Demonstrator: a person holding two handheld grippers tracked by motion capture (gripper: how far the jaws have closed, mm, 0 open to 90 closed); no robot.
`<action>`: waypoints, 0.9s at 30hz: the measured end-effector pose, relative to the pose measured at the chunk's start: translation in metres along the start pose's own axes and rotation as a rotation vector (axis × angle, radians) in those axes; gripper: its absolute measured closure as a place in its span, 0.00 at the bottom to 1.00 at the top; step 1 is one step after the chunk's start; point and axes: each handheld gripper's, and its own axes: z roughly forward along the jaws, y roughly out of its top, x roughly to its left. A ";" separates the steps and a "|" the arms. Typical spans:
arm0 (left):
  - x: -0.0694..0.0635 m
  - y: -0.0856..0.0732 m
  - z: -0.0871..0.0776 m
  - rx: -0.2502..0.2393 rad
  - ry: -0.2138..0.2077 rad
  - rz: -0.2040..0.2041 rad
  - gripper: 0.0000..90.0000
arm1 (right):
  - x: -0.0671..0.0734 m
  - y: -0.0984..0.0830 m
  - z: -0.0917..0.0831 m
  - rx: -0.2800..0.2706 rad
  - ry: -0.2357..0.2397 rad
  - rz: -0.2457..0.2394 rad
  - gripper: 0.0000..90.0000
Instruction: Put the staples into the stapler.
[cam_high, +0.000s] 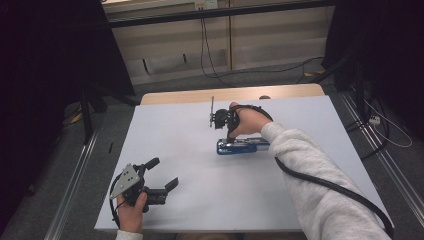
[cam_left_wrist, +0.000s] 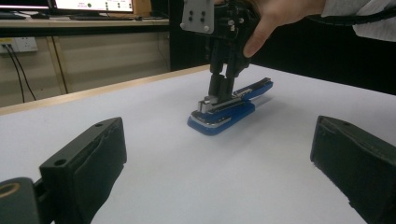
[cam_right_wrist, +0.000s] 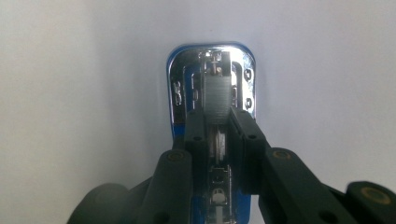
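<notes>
Left tongs (cam_high: 162, 173) wide over white table (cam_high: 190, 210), right tongs (cam_right_wrist: 218, 126) gripping blue stapler (cam_high: 239, 146).

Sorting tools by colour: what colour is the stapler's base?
Blue, with a chrome plate; the stapler shows best in the left gripper view.

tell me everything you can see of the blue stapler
The blue stapler lies flat on the white table, right of centre. It has a blue plastic-looking base and a shiny chrome front plate, with a strip of staples in its open metal channel. The right gripper comes down from above, jaws closed narrowly on that channel.
</notes>
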 end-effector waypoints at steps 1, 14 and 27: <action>0.000 0.000 0.000 0.002 -0.001 -0.001 0.04 | 0.000 0.000 0.001 -0.005 -0.003 -0.003 0.88; 0.000 0.000 0.000 0.002 0.005 0.000 0.04 | 0.001 0.003 0.001 -0.010 -0.004 -0.005 0.87; 0.000 0.000 0.000 0.005 0.000 -0.003 0.04 | 0.001 0.004 0.003 -0.015 -0.002 0.001 0.87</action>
